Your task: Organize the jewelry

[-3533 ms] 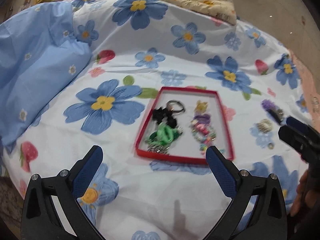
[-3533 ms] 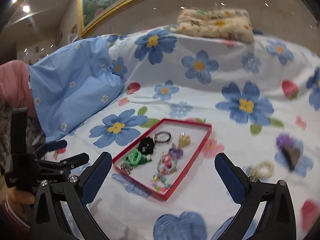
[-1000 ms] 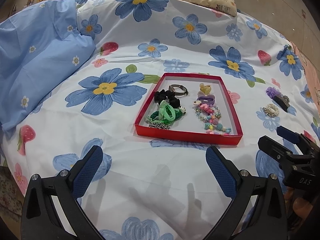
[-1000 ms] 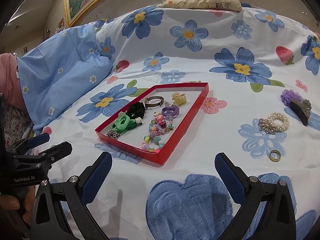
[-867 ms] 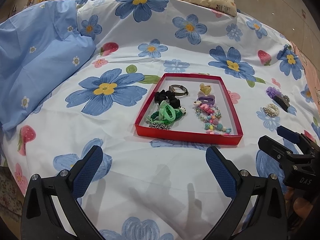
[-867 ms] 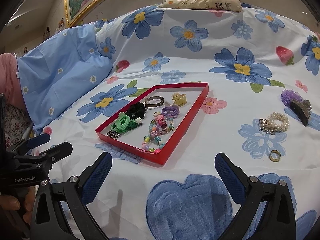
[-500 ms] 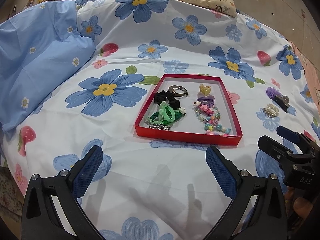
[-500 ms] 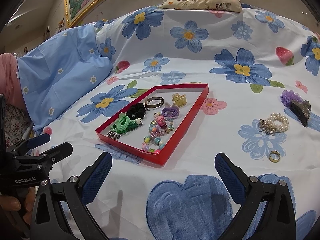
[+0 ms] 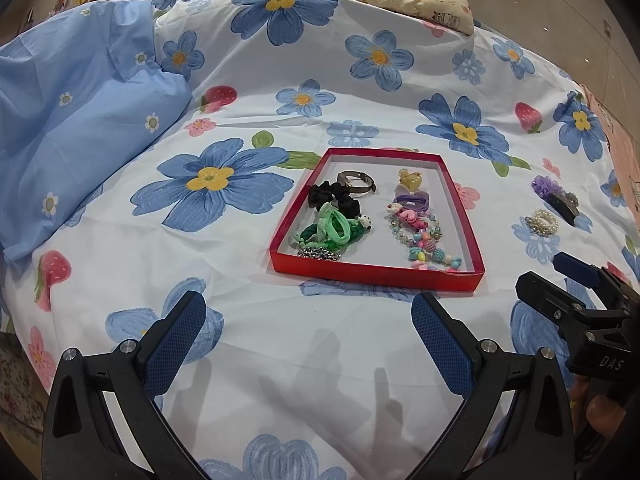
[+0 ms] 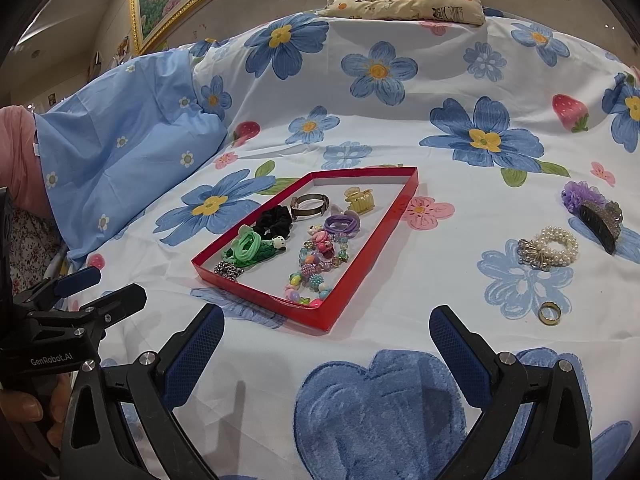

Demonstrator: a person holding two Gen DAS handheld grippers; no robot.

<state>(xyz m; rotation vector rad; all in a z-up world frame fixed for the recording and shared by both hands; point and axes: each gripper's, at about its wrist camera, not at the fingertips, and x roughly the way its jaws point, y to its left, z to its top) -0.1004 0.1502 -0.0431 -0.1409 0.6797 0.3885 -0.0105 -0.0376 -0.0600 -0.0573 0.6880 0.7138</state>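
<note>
— Floral bedsheet [image 10: 400, 128], red tray [image 10: 404, 200] mid-bed holding hair ties. Outside it?
— Pearl bracelet [image 10: 556, 246] and gold ring [image 10: 549, 313], to its right.
— Grippers?
— Left gripper [image 9: 308, 328] and right gripper [image 10: 326, 336] both spread wide, empty.

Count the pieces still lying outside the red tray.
3: a purple hair clip farthest right, a pearl bracelet nearer than it, and a gold ring nearest the camera. All sit on the sheet right of the tray.

"GenRobot.AI" on the left gripper [image 10: 76, 280]; "DAS" on the right gripper [image 9: 576, 276]
</note>
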